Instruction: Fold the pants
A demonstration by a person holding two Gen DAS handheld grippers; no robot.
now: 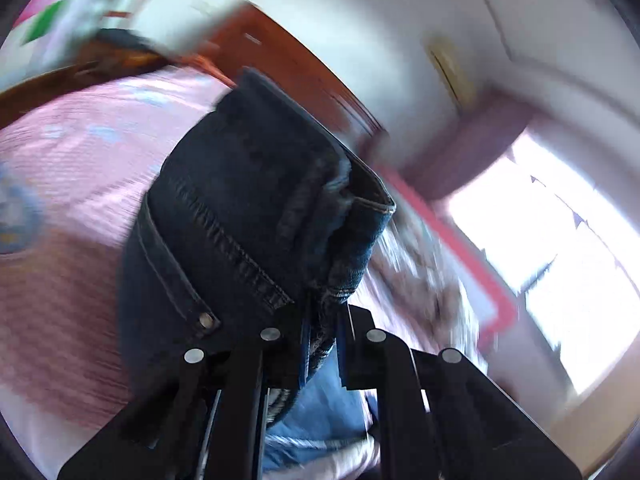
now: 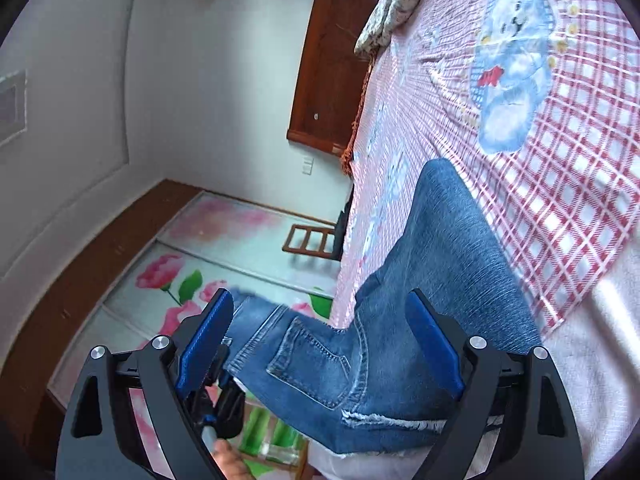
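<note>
The blue jeans [image 2: 440,280] lie on the pink checked bedsheet [image 2: 560,184], one leg stretched along the bed and the pocketed waist part lifted past the bed's edge. My left gripper [image 1: 320,320] is shut on the jeans' waistband [image 1: 248,208], which fills the blurred left wrist view as a dark bunched fold. That gripper also shows in the right wrist view [image 2: 220,396], low at the left. My right gripper [image 2: 320,316] is open, its blue pads [image 2: 432,340] on either side of the jeans near the back pocket [image 2: 316,364], without pinching them.
A dark wooden headboard [image 2: 332,60] and a flowered pillow [image 2: 396,4] are at the far end of the bed. A wardrobe with pink flower doors [image 2: 168,280] and a small wooden stool [image 2: 308,240] stand beside the bed. A bright window [image 1: 560,248] is on the right.
</note>
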